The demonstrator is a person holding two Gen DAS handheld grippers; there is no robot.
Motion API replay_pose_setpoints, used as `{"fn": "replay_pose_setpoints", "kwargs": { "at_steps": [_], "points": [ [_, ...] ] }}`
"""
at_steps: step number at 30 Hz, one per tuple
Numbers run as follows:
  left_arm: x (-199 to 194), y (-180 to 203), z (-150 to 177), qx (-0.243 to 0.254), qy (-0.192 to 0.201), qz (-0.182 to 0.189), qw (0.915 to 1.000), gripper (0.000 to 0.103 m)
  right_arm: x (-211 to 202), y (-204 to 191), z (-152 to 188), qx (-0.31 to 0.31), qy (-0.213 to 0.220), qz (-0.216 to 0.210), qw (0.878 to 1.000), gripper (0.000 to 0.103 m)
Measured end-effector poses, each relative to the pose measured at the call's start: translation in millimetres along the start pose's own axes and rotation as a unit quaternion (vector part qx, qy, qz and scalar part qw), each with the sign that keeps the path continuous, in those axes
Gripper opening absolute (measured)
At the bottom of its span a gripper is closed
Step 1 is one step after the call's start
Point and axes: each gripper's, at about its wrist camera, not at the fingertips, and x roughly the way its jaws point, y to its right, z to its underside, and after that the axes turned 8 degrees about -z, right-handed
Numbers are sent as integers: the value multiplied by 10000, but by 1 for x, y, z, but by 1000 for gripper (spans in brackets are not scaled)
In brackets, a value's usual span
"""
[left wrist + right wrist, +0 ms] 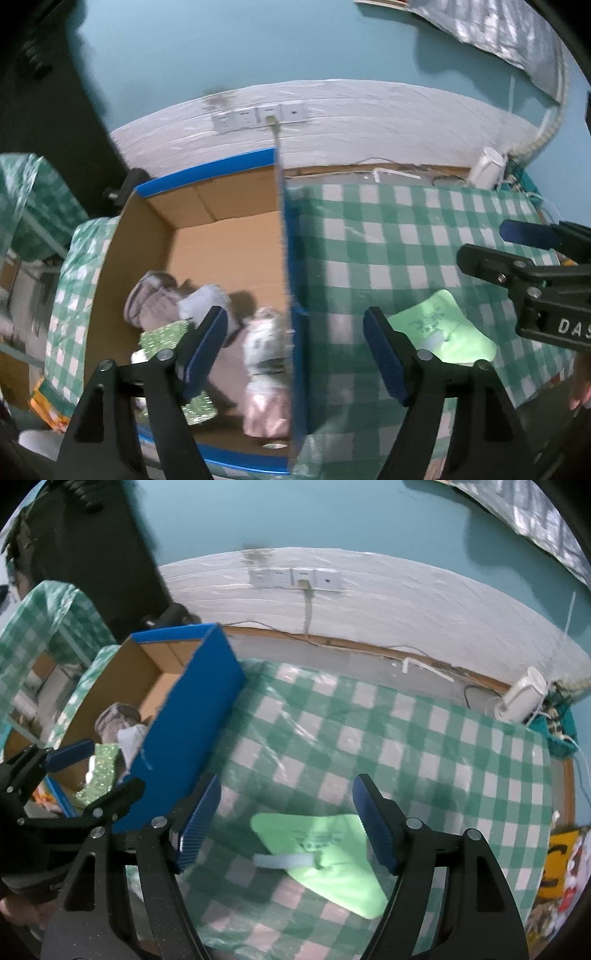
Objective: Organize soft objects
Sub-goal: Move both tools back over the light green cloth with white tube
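Teal wall paint and a white lower band with a row of wall sockets [295, 578] form the backdrop behind a table covered in a green-and-white checked plastic cloth [424, 738]. On the cloth, toward its left side, stands an open cardboard box with blue outer walls [184, 720]. Inside the box lie several soft items: a grey-brown rolled cloth [147, 299], a pale white bundle [207, 299], a green sparkly piece of fabric [166, 332] and a pink-and-white patterned soft bundle [266, 369].

Outside the box, flat on the cloth, lies a light green soft pouch with dark printed marks [328, 853]. It sits just ahead of the right gripper [286, 827], whose blue-padded jaws are spread wide with nothing between the pads. The left gripper [295, 350] hangs over the box's right wall, one finger over the box interior and one over the cloth; its jaws are likewise spread apart and grasp nothing. A white cylindrical device [521, 698] lies at the far right table edge.
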Motion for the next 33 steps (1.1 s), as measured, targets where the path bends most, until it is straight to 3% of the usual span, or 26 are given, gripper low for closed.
{"fn": "replay_pose_setpoints", "kwargs": {
  "at_steps": [6,17,26,33],
  "points": [
    [-2,41,0,495,76,119,9987,80,-5,32,16,296,-101,173,9994,75],
    [22,106,12,1246,-206,314,9915,80,11,85,46,796,-504,373,9948,75],
    [54,133,28,1532,-671,698,9834,80,21,106,61,1102,-707,372,9907,75],
    [76,136,38,1565,-950,764,9801,80,45,105,79,1017,-1194,291,9872,75]
  ]
}}
